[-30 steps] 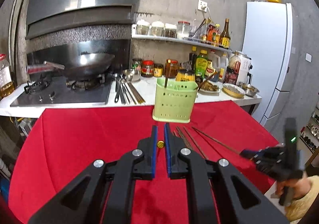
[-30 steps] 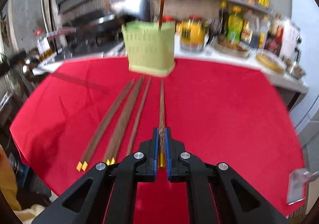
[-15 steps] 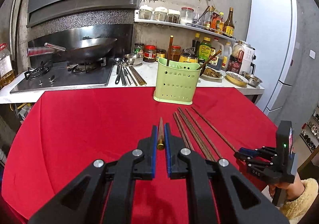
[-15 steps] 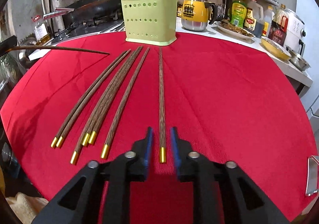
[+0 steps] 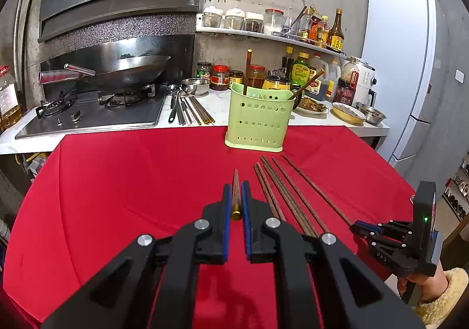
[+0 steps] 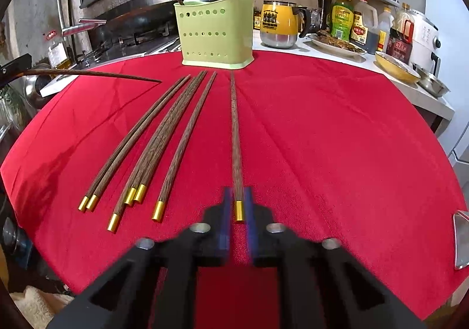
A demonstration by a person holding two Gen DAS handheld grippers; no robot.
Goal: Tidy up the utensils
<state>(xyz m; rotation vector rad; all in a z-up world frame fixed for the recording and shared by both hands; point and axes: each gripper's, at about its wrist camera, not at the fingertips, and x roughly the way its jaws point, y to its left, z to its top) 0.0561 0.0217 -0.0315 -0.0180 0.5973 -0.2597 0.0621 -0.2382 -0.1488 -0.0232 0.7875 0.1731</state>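
Note:
My left gripper (image 5: 236, 197) is shut on a brown chopstick (image 5: 235, 185) near its gold end, holding it above the red tablecloth (image 5: 132, 182). That held chopstick (image 6: 88, 74) pokes in from the left in the right wrist view. My right gripper (image 6: 238, 200) is shut on the gold end of a single chopstick (image 6: 236, 129) that lies on the cloth and points at the green holder (image 6: 215, 33). The right gripper (image 5: 356, 226) also shows low on the right in the left wrist view. Several loose chopsticks (image 6: 152, 138) lie to its left. The holder (image 5: 258, 121) has two chopsticks standing in it.
Behind the table runs a counter with a gas hob and wok (image 5: 129, 74), metal utensils (image 5: 187, 109), jars, bottles and dishes (image 5: 348, 112). A yellow mug (image 6: 277, 27) stands right of the holder. A white fridge (image 5: 401, 65) is at the right. A sleeve (image 5: 439, 299) shows at bottom right.
The right gripper's jaws stood apart around the single chopstick's gold end half a second ago and have closed on it. The left gripper keeps its chopstick and has barely moved.

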